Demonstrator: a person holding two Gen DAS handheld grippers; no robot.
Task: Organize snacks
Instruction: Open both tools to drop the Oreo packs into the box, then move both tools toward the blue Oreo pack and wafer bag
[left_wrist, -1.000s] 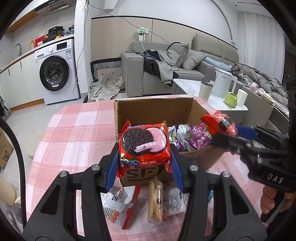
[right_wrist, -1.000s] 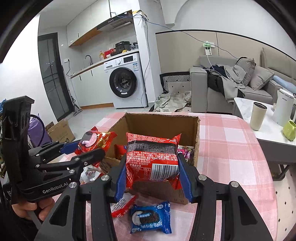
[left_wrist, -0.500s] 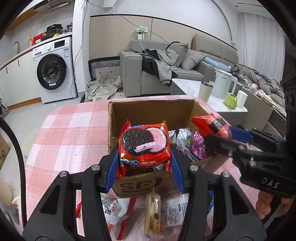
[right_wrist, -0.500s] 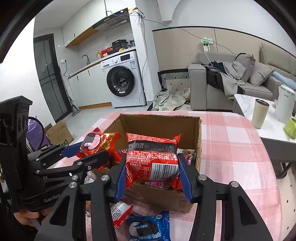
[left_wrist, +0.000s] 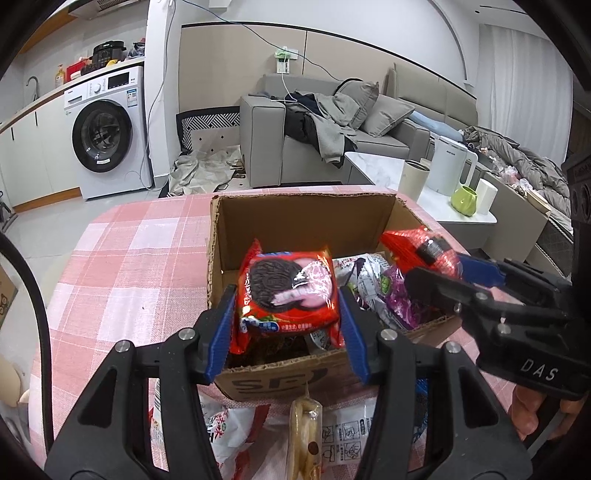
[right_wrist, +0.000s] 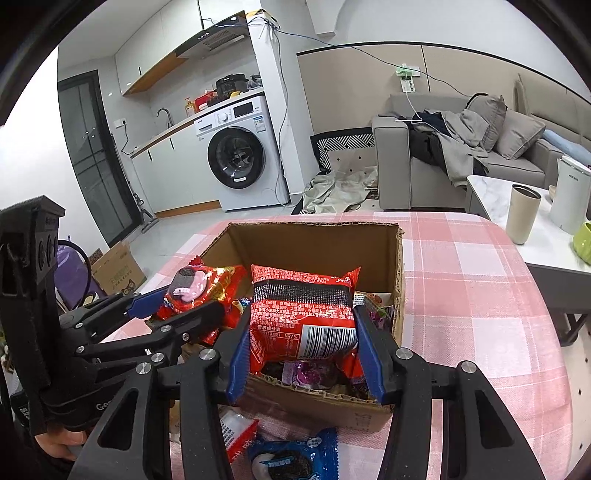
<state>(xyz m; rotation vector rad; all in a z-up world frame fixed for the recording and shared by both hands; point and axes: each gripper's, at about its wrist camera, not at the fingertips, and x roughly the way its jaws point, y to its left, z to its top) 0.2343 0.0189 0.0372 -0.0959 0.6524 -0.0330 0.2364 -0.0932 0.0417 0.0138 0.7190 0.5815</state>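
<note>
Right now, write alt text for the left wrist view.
The left gripper clamps a red cookie packet above an open cardboard box of snacks on a pink checked tablecloth. At right, the right gripper holds another red packet over the box.

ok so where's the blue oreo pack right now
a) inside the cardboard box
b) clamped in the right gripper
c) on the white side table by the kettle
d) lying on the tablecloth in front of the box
d: the blue oreo pack lies flat on the pink checked tablecloth just in front of the cardboard box, below the right gripper, which is shut on a red snack pack instead.
</note>
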